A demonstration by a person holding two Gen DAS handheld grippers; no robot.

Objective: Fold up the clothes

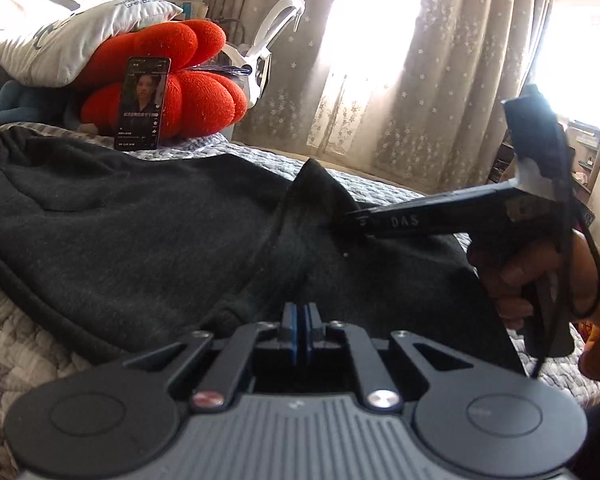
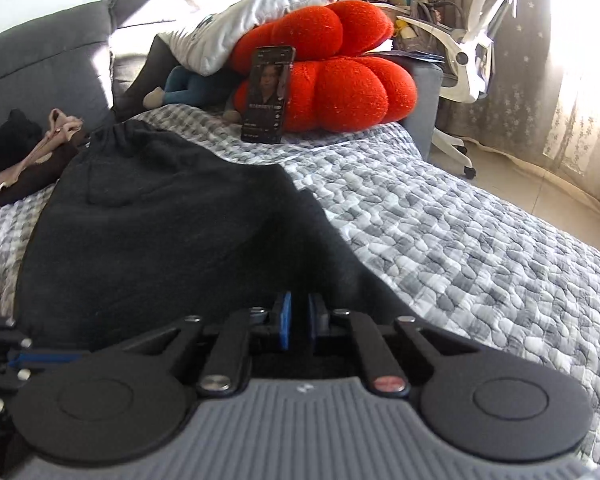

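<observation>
Charcoal knit garment [image 1: 140, 220]: one item, apparently sweatpants with a gathered waistband at the far end, spread on the quilted bed cover [image 2: 460, 240], near end toward you.

Handling, as a judgement: soft, limp, fairly thick jersey. It will drape and sag from wherever you lift it, and will not hold a crease unless you press it flat. Light, not fragile, and grippy enough that it should not slide out of a firm pinch. Take hold at hems or seam edges, not mid-panel, or you will only raise a peak.

Left tongs [image 1: 300, 320]: blue pads pressed together, dark cloth right at the tips; whether any fold is actually caught between them you cannot tell from here.

Right tongs [image 1: 342, 220]: seen from the left wrist view, tips buried in a raised peak of the fabric, pinching it. In their own view the pads [image 2: 286, 320] show a slight gap filled with dark cloth.

Containers: none in view, so nothing to list as contents.

Other items on the bed: red plush cushion [image 2: 332, 80], white pillow [image 2: 228, 32] lying on it, phone [image 2: 268, 96] propped upright against the cushion, more clothes [image 2: 20, 160] bunched at the far left. White chair [image 2: 476, 52] beside the bed, curtains [image 1: 380, 80] behind.
</observation>
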